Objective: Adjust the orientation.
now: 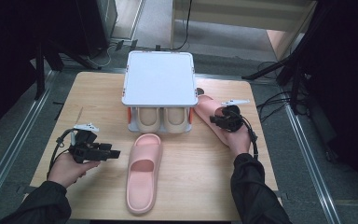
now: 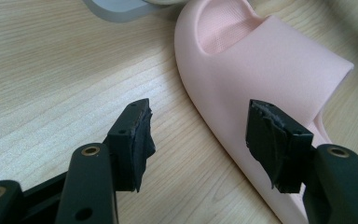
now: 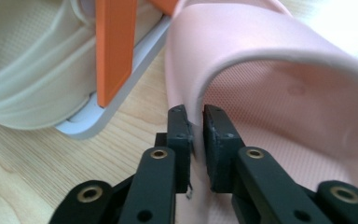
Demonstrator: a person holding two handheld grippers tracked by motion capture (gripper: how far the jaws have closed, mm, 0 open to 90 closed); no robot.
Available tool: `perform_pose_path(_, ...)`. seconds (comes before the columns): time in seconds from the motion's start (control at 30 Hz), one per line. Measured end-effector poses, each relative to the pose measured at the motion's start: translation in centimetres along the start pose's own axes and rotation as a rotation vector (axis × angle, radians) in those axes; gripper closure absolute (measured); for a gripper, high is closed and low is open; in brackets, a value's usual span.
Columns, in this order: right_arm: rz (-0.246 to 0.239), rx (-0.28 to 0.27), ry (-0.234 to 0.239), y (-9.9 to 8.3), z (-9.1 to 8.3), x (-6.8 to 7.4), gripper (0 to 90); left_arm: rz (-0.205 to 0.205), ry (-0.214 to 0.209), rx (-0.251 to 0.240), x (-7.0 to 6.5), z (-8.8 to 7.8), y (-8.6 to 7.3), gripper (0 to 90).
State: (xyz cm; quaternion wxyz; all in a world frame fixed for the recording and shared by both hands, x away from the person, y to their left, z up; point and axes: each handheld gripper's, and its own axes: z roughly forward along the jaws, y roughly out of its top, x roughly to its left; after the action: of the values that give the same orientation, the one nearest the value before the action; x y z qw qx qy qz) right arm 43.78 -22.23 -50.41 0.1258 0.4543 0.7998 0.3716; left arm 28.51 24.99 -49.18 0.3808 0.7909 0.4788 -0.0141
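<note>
Two pink slippers lie on the wooden table (image 1: 98, 93). One pink slipper (image 1: 142, 171) (image 2: 261, 65) rests at the front centre, toe toward the rack. My left gripper (image 1: 114, 153) (image 2: 198, 140) hovers just left of it, jaws open, nothing between them. The second pink slipper (image 1: 209, 109) (image 3: 284, 84) lies right of the rack. My right gripper (image 1: 220, 119) (image 3: 196, 135) is shut on the side wall of this slipper, near its strap edge.
A small shoe rack with a white top (image 1: 159, 77) and orange posts (image 3: 116, 46) stands at the table's middle back, with a pair of beige slippers (image 1: 161, 119) (image 3: 23, 65) on its lower shelf. Dark stands and cables flank the table.
</note>
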Motion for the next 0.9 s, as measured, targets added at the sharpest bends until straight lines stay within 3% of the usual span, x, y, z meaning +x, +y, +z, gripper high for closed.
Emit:
perform_pose_path(0.17, -0.011, 0.000, -0.023, 0.7, -0.6, 0.3, 86.0, 0.000, 0.006, -0.004, 0.0, 0.0, -0.1, 40.2)
perform_pose_path(0.43, 0.023, -0.029, -0.003, 1.3, -2.1, 0.3, 86.1, 0.001, 0.004, -0.004, 0.0, -0.1, -0.1, 40.0)
perform_pose_path(0.9, 0.031, -0.035, 0.040, 0.6, -6.1, 3.1, 86.0, 0.033, -0.015, -0.033, -0.8, -0.4, 0.2, 45.2)
